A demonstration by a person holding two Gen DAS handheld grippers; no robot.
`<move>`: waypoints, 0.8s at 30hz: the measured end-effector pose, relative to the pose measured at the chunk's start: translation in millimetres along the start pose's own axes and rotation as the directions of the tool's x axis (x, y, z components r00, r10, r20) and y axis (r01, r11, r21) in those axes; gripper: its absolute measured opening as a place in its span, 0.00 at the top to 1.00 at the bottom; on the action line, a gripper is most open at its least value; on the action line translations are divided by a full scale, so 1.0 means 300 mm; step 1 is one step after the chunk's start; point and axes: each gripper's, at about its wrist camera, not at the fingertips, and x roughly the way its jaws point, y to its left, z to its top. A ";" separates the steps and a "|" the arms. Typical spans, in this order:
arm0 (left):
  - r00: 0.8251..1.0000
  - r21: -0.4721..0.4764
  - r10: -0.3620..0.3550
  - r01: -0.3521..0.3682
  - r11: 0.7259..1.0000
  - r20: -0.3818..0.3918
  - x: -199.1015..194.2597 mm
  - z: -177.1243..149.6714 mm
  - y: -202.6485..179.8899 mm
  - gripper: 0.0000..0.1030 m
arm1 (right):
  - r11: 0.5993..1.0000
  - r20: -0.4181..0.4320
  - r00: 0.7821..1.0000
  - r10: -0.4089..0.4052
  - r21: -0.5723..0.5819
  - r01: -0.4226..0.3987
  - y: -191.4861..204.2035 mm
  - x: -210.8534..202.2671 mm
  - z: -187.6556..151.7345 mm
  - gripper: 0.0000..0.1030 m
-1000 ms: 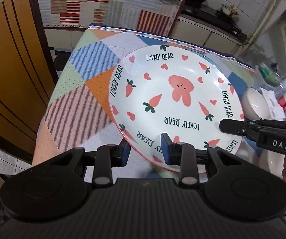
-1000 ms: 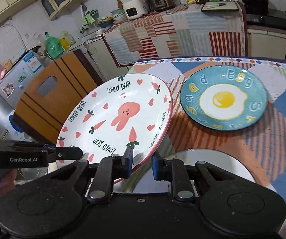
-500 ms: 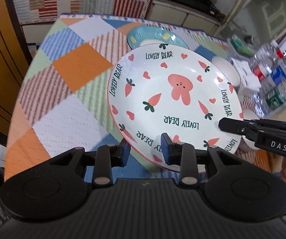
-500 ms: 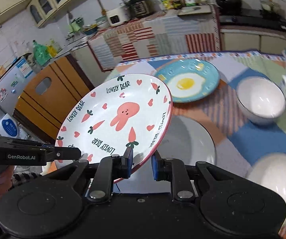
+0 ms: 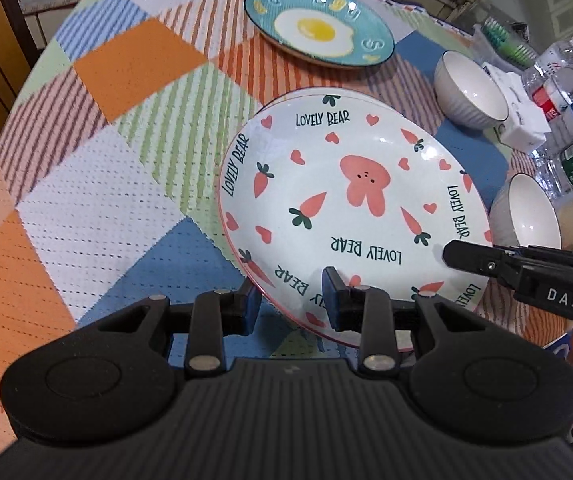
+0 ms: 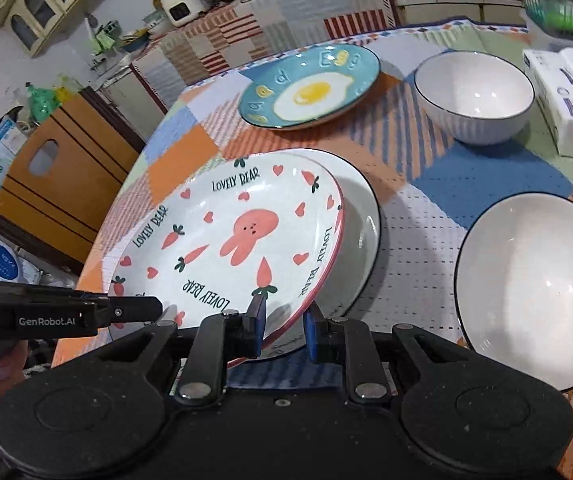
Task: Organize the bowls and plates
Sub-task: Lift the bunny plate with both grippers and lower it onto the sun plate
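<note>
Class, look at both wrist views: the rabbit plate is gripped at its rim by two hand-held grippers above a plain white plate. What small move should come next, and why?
Probably lower the rabbit plate straight down onto the white plate. Both the left hand-held gripper and the right hand-held gripper clamp its near rim, it sits tilted, and it already overlaps the white plate beneath.

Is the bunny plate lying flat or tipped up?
Tipped. The bunny plate slants over the white plate, its near rim pinched by both the left gripper and right gripper.
</note>
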 end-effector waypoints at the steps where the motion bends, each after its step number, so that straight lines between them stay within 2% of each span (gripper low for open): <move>1: 1.000 0.002 0.002 -0.002 1.000 -0.004 0.006 0.002 -0.001 0.70 | 1.000 -0.007 1.000 -0.005 -0.003 0.005 0.001 0.002 -0.002 0.77; 7: 0.999 0.020 0.038 -0.037 0.999 -0.032 0.037 0.029 -0.019 0.70 | 0.999 -0.052 0.997 -0.049 0.005 0.050 0.009 0.018 0.002 0.76; 13: 0.997 0.016 0.048 -0.047 0.999 -0.055 0.054 0.062 -0.023 0.70 | 0.995 -0.056 0.993 -0.103 -0.020 0.102 0.029 0.021 0.022 0.75; 17: 0.996 0.031 0.058 -0.055 0.998 -0.073 0.069 0.077 -0.038 0.70 | 0.963 -0.043 0.971 -0.235 -0.150 0.226 0.097 0.034 0.023 0.67; 19: 0.993 0.057 0.083 -0.079 0.995 -0.080 0.074 0.082 -0.054 0.70 | 0.937 -0.036 0.956 -0.292 -0.209 0.279 0.126 0.044 0.022 0.68; 21: 0.991 0.071 0.103 -0.096 0.993 -0.091 0.079 0.086 -0.067 0.70 | 0.917 -0.014 0.953 -0.302 -0.279 0.286 0.154 0.050 0.009 0.69; 24: 0.988 0.076 0.114 -0.107 0.991 -0.100 0.074 0.089 -0.084 0.70 | 0.915 0.003 0.966 -0.260 -0.319 0.247 0.191 0.052 -0.001 0.71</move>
